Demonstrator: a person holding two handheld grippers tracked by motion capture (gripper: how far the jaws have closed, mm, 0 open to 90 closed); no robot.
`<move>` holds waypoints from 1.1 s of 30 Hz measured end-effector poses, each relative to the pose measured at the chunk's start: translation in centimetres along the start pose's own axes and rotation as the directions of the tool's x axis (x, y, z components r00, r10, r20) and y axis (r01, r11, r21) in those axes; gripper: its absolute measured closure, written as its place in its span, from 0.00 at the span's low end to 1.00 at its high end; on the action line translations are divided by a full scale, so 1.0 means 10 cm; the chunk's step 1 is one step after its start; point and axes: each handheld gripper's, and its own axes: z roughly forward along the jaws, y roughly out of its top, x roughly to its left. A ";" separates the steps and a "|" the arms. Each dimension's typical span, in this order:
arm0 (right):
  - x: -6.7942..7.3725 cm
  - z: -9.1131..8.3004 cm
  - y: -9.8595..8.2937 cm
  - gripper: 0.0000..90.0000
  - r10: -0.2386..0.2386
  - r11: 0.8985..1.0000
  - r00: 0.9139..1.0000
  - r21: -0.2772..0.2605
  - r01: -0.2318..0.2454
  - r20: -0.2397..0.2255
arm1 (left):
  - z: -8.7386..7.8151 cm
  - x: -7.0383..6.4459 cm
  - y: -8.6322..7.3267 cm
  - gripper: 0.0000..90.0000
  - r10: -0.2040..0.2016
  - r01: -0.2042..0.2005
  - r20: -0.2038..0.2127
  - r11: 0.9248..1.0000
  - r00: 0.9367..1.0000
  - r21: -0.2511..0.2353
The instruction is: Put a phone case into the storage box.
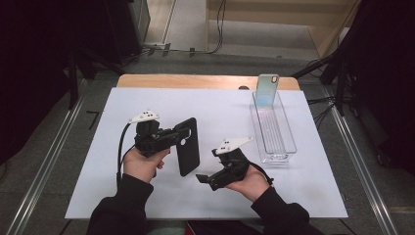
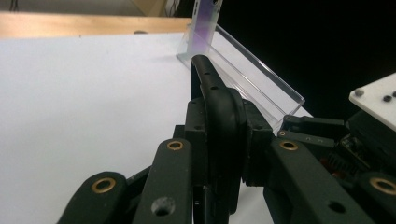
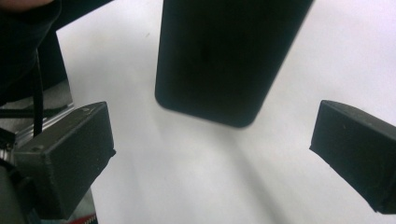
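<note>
A black phone case [image 1: 188,149] is held just above the white table sheet [image 1: 220,112] near its middle. My left gripper [image 1: 182,137] is shut on the case's upper left edge. The left gripper view has the case [image 2: 216,105] edge-on between the closed jaws. My right gripper [image 1: 208,166] hovers to the right of the case's near end and stands open, holding nothing. In the right gripper view the case [image 3: 229,56] hangs ahead of the two spread fingers [image 3: 70,154], apart from them.
A clear plastic tray [image 1: 288,139] lies at the right of the sheet, and an iridescent phone case [image 1: 267,88] stands upright at its far end. The tray [image 2: 261,81] runs beyond the left jaws. The wooden table edge [image 1: 195,81] borders the back.
</note>
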 end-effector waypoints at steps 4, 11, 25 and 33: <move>-0.03 -0.07 -0.04 0.00 -0.001 1.000 1.000 0.001 0.001 0.002 | 0.03 -0.02 -0.02 0.86 0.030 -0.030 0.000 1.000 1.000 0.002; -0.12 -0.14 -0.10 0.00 0.002 1.000 1.000 -0.009 -0.002 0.020 | 0.07 -0.09 -0.08 0.86 0.106 -0.106 -0.001 0.994 0.994 -0.023; -0.11 -0.24 -0.03 0.00 0.074 0.991 0.992 -0.118 -0.062 0.102 | 0.23 -0.18 -0.18 0.86 0.067 -0.067 0.020 0.997 0.998 -0.028; -0.03 -0.24 0.02 0.00 0.108 0.984 0.986 -0.155 -0.087 0.130 | 0.25 -0.25 -0.19 0.86 0.062 -0.061 0.020 0.998 0.998 -0.022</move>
